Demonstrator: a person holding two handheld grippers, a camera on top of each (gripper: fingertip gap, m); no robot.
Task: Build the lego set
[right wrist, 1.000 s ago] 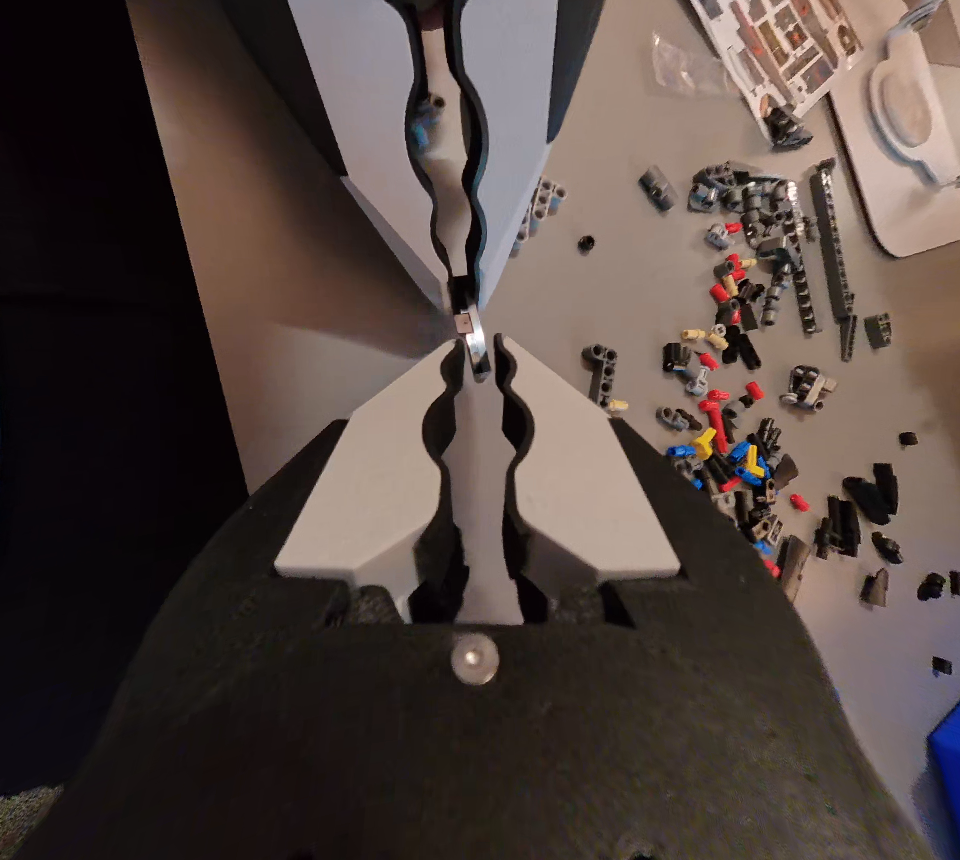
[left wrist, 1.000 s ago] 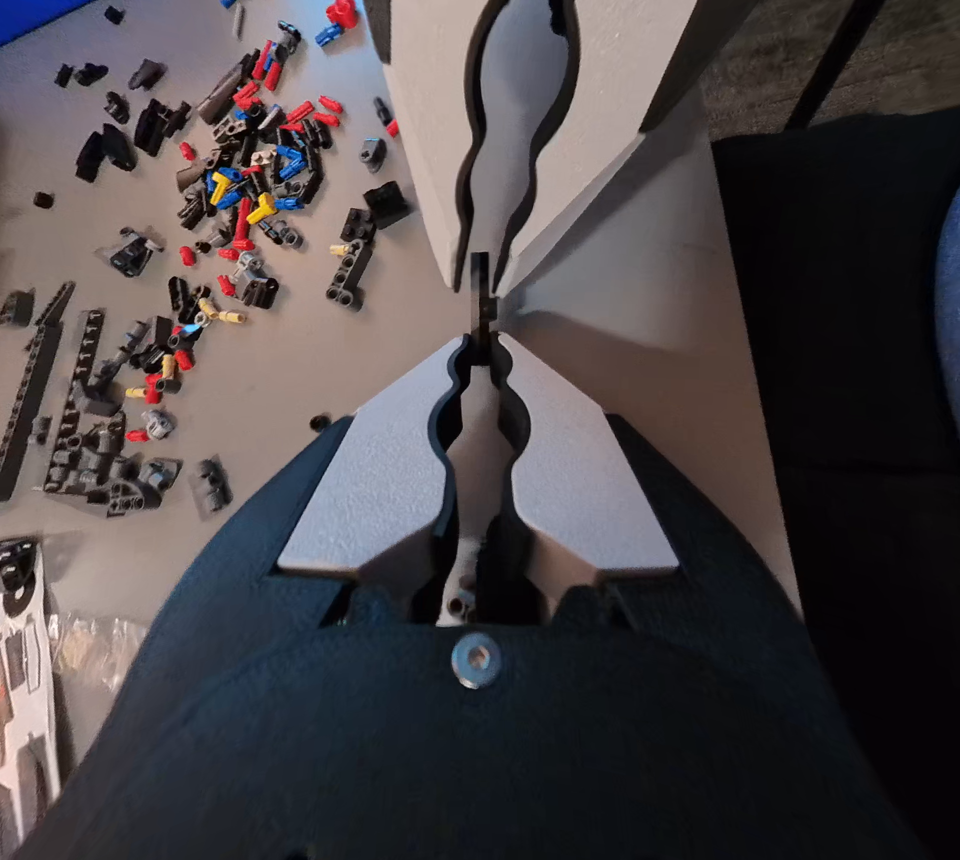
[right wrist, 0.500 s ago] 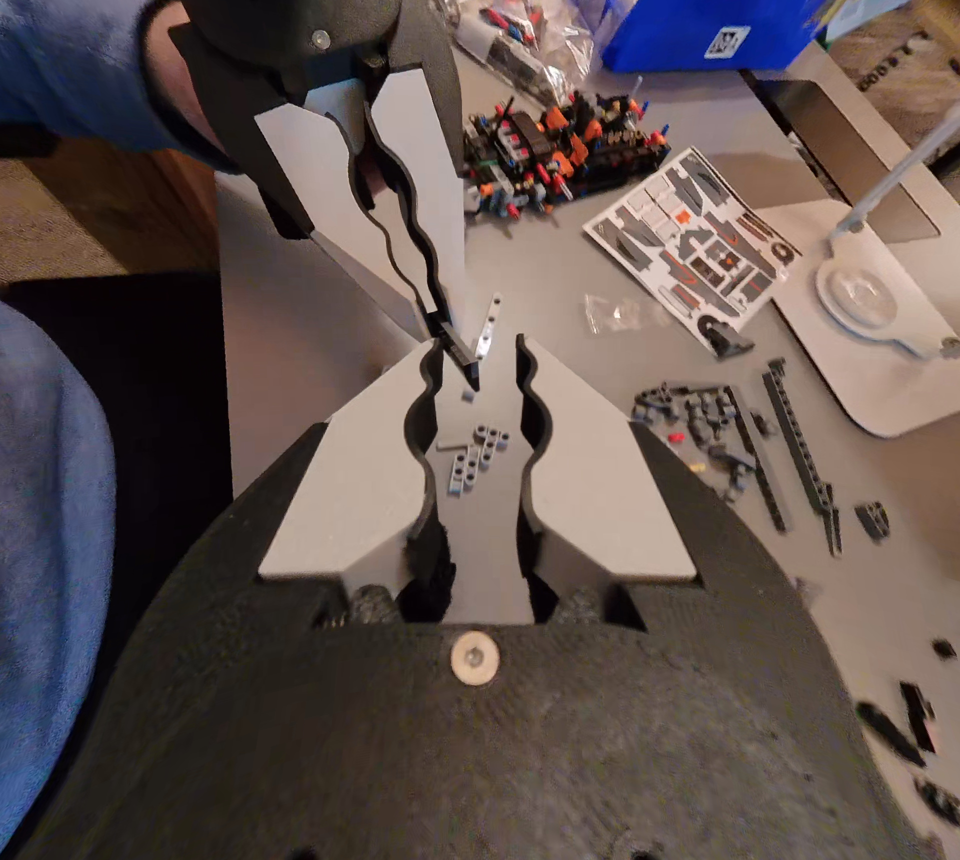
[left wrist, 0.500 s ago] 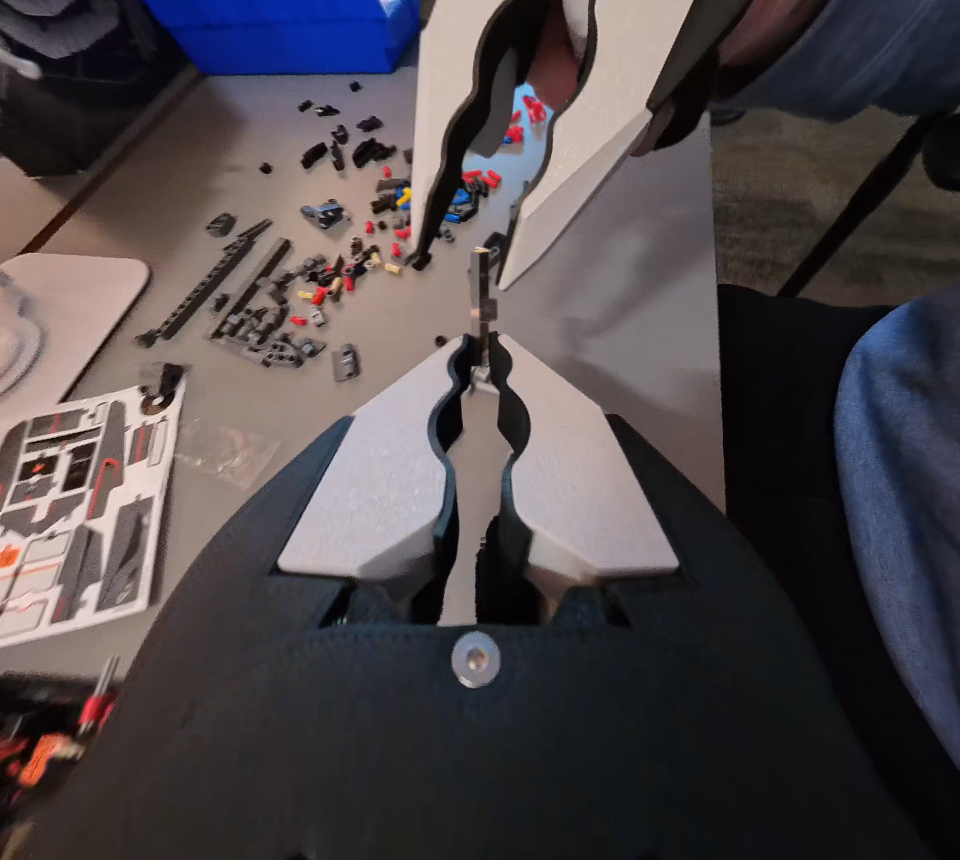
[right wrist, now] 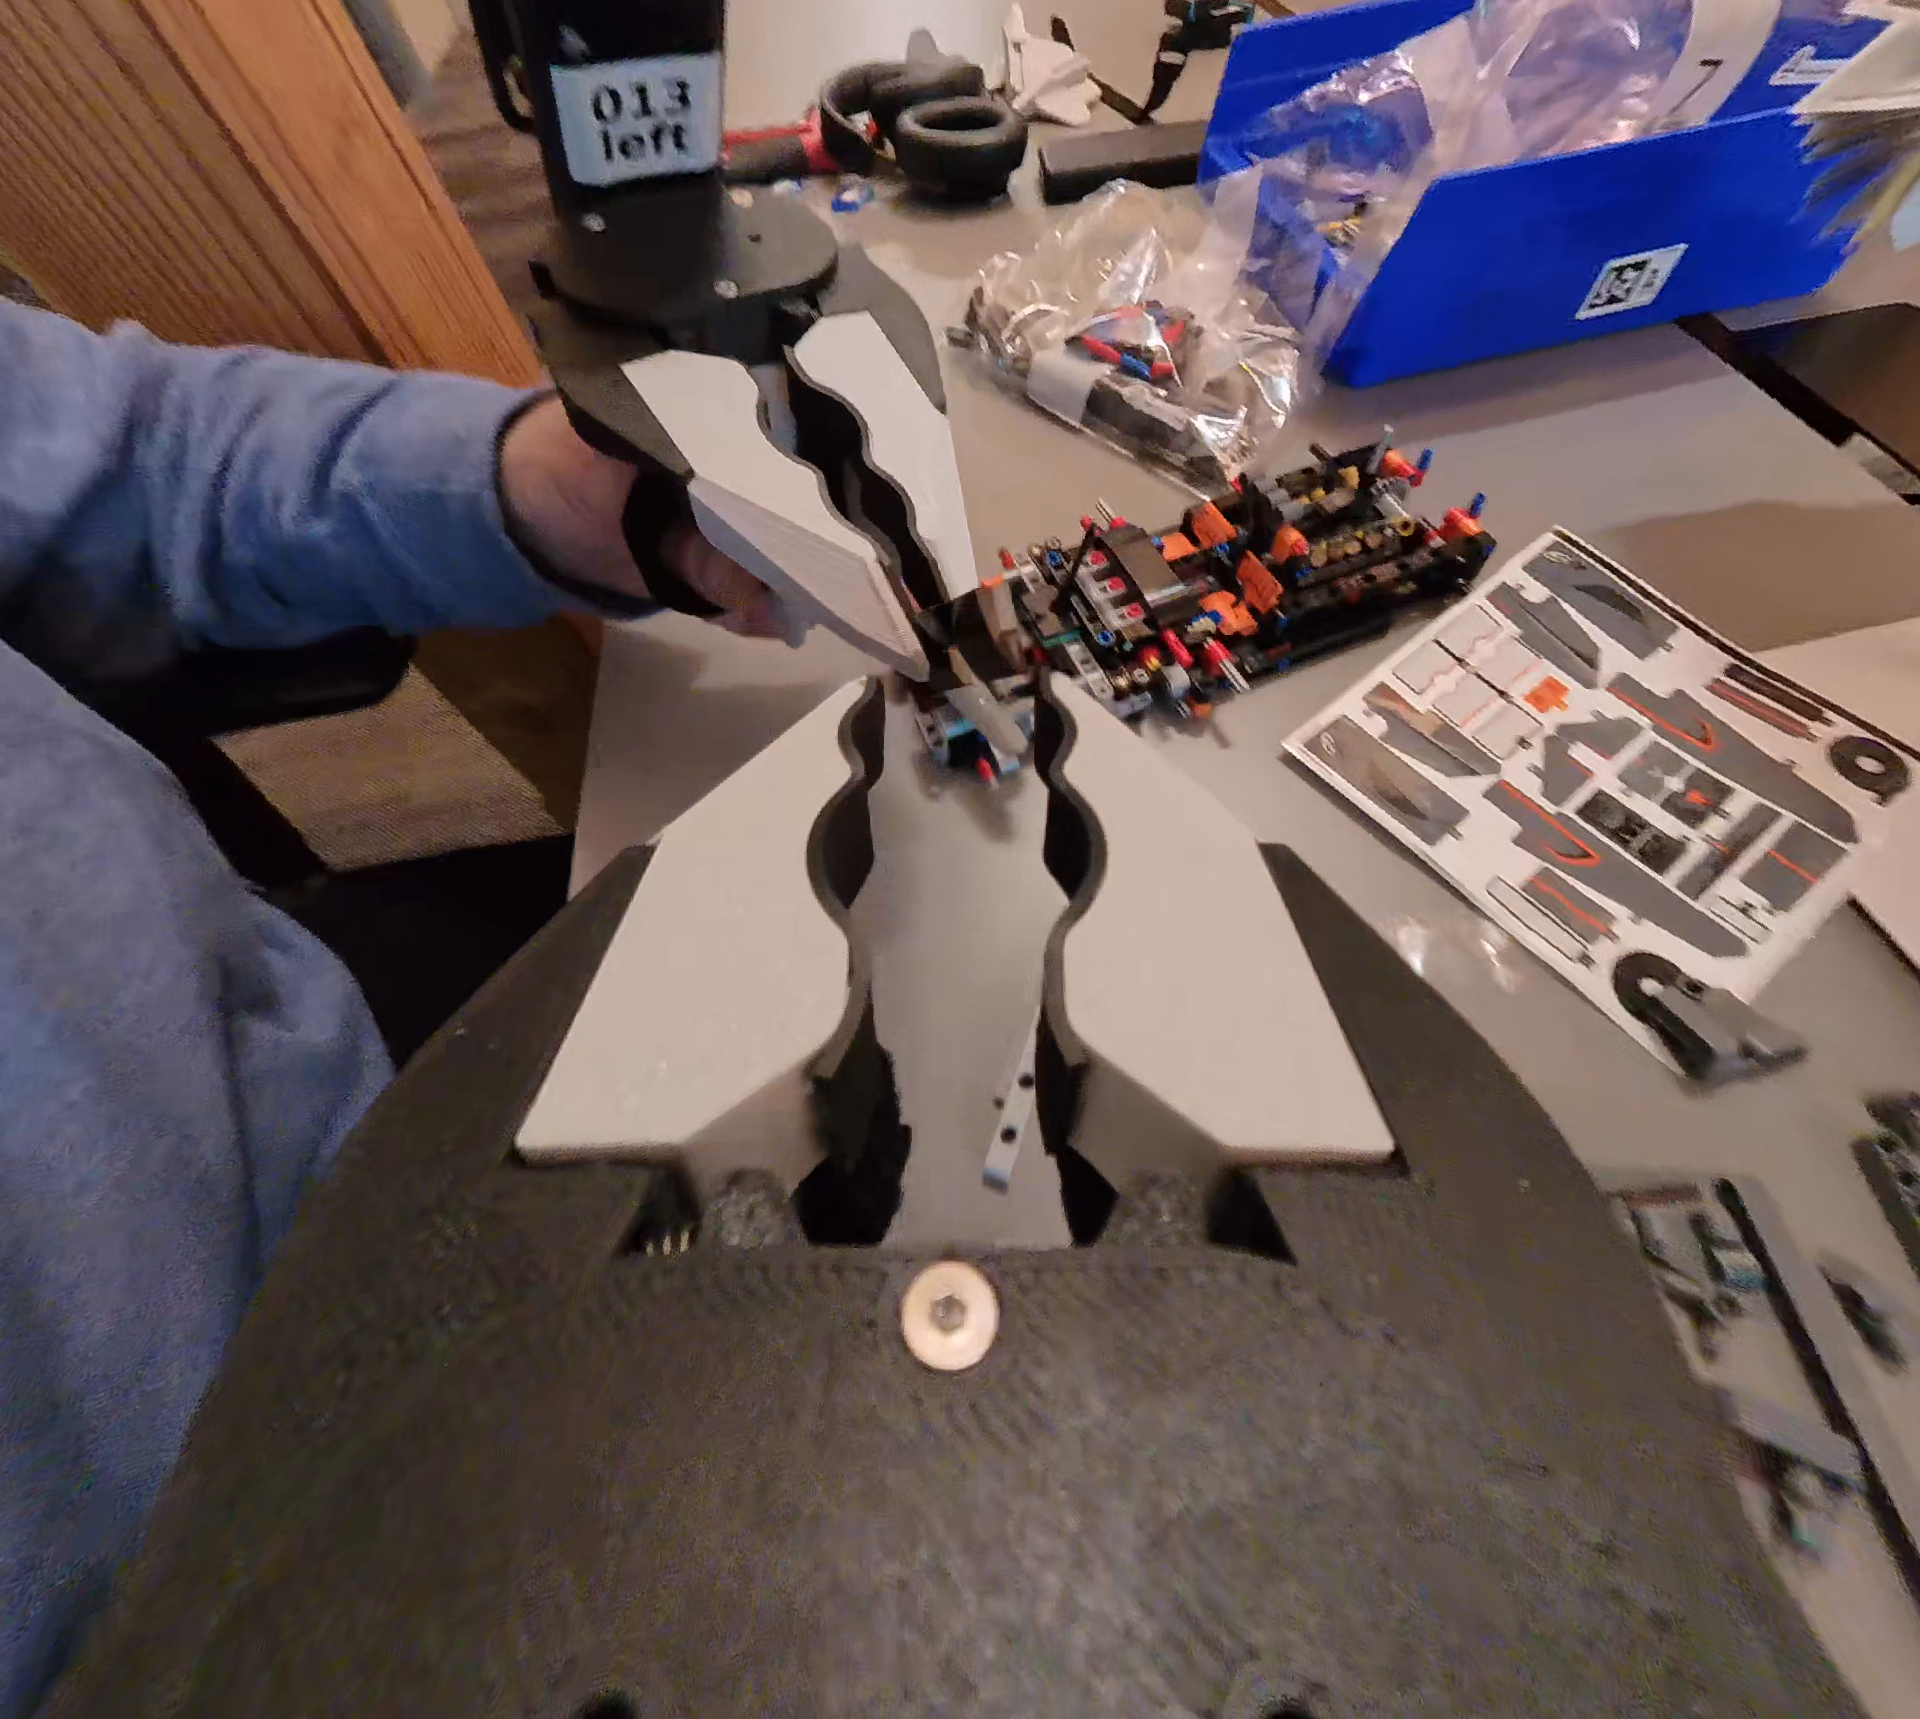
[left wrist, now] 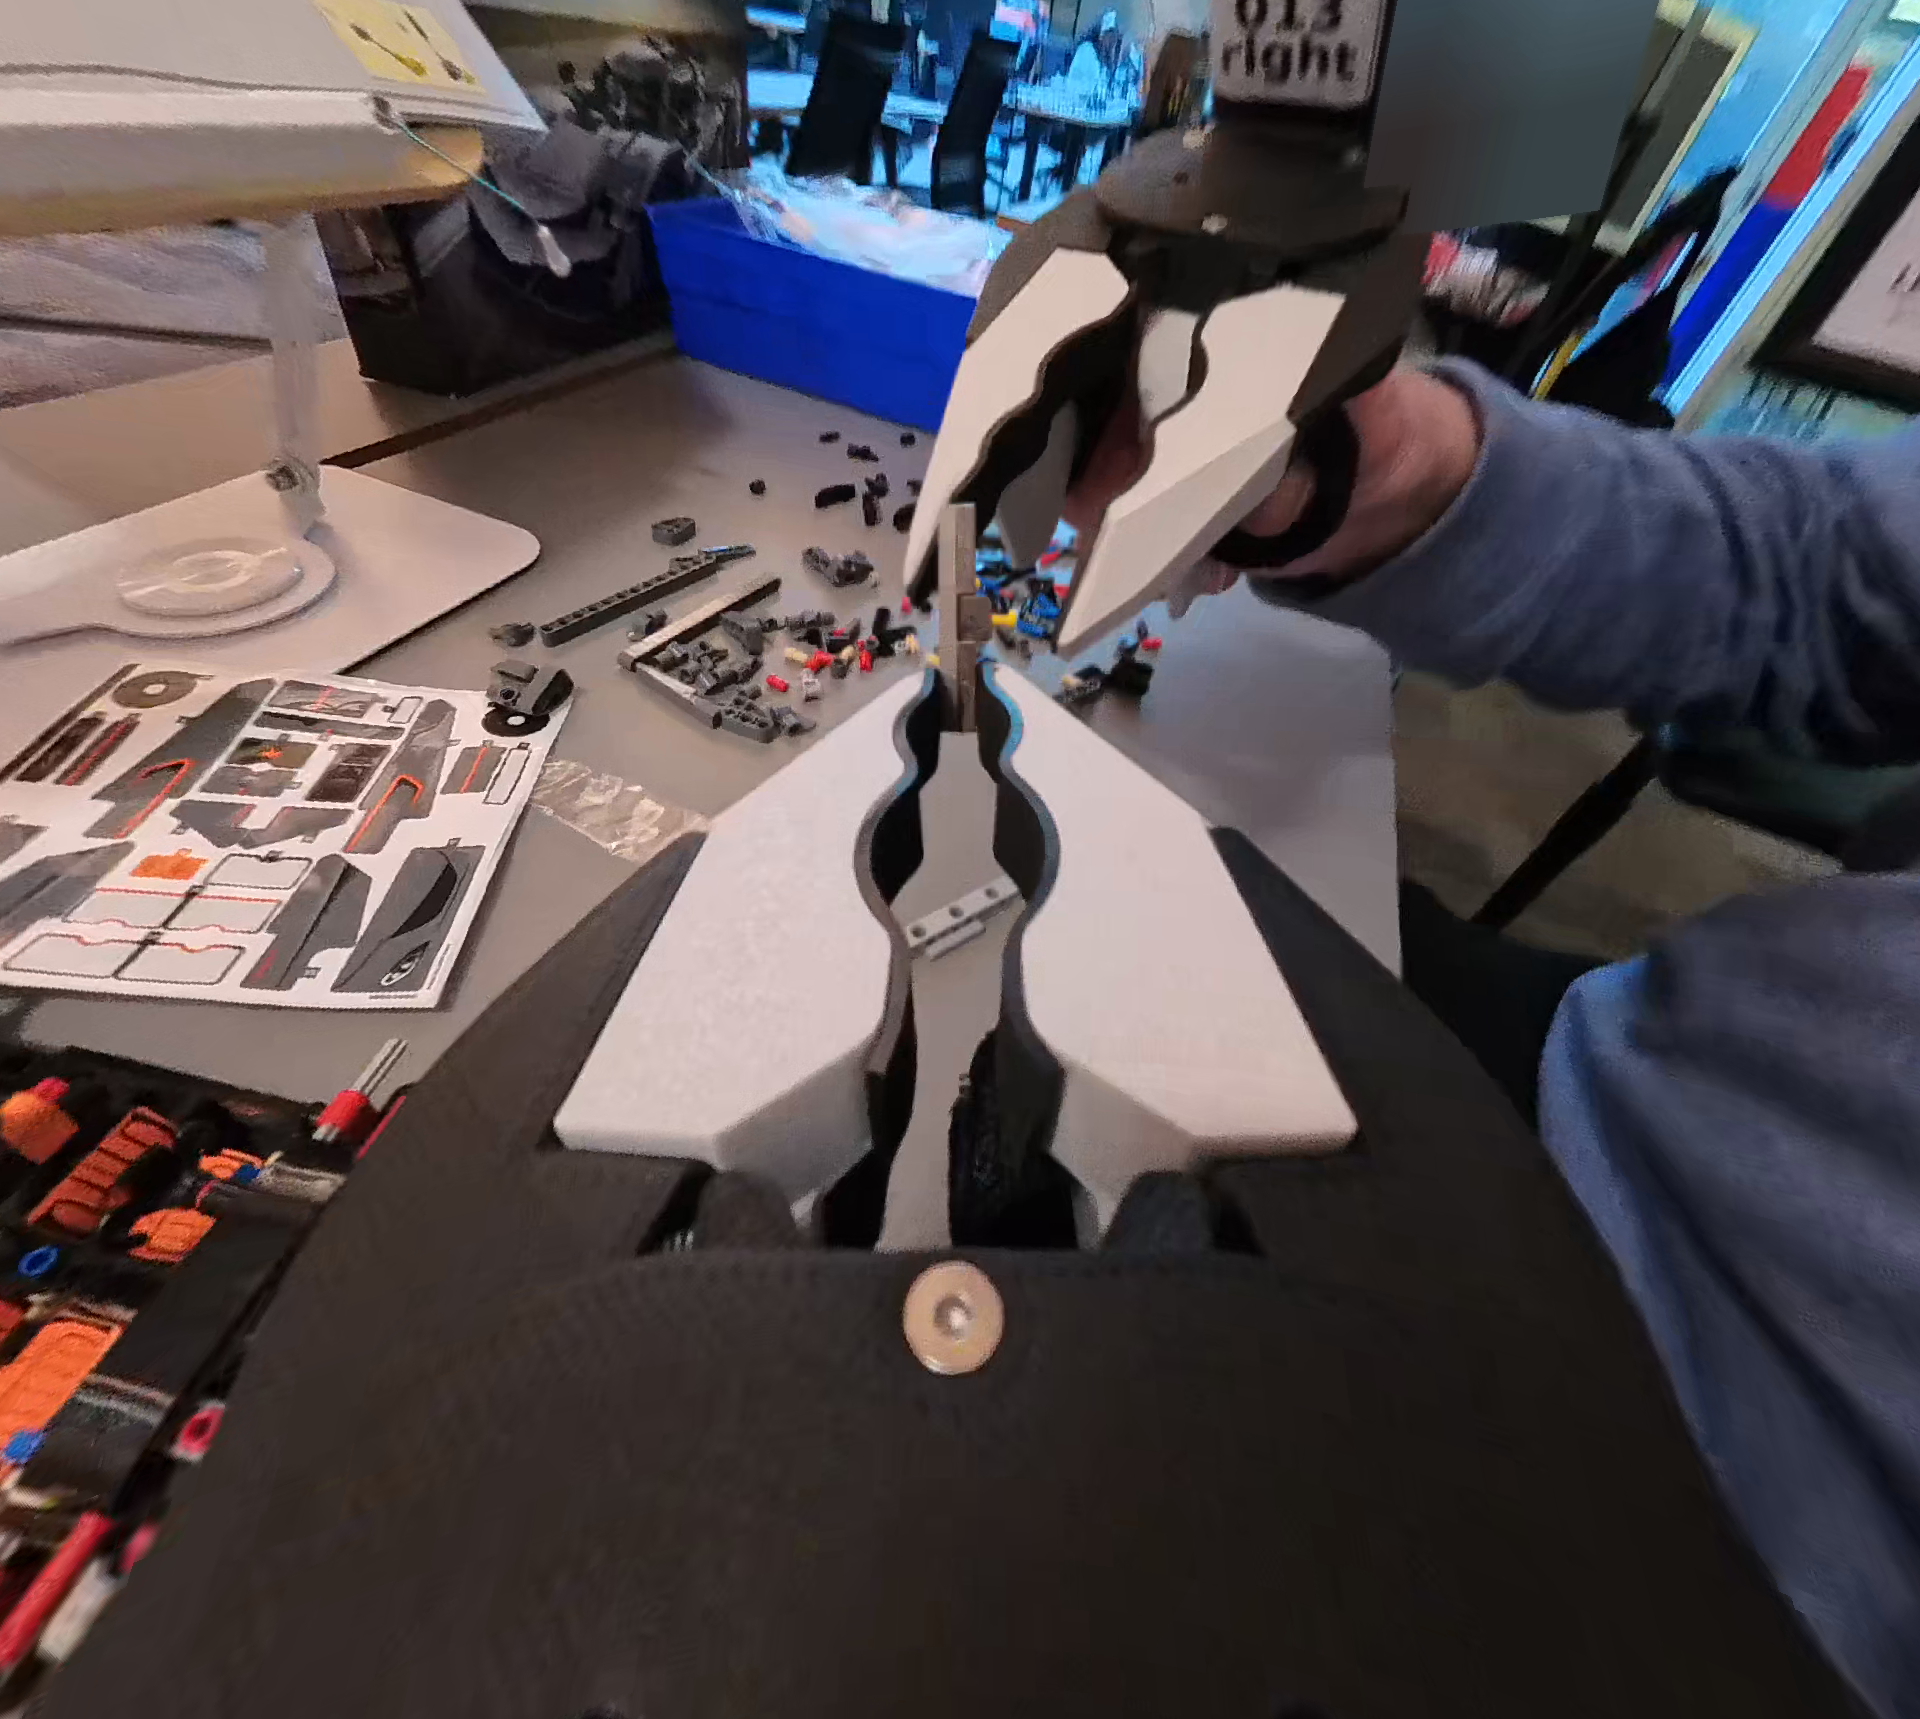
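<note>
A sticker sheet (left wrist: pixel 239 838) lay flat on the grey table (left wrist: pixel 582 464). Right of the sheet and farther back, loose lego pieces (left wrist: pixel 748 630) were scattered. Right of the sheet again, the left gripper (left wrist: pixel 958 682) was clenched on a thin grey lego beam (left wrist: pixel 958 589), which stood upright from its tips. Beyond the beam hung the right gripper (left wrist: pixel 987 599), released, its fingers spread and holding nothing. In the right wrist view, the partly built black and orange lego model (right wrist: pixel 1247 578) sat just left of the sheet (right wrist: pixel 1621 776).
</note>
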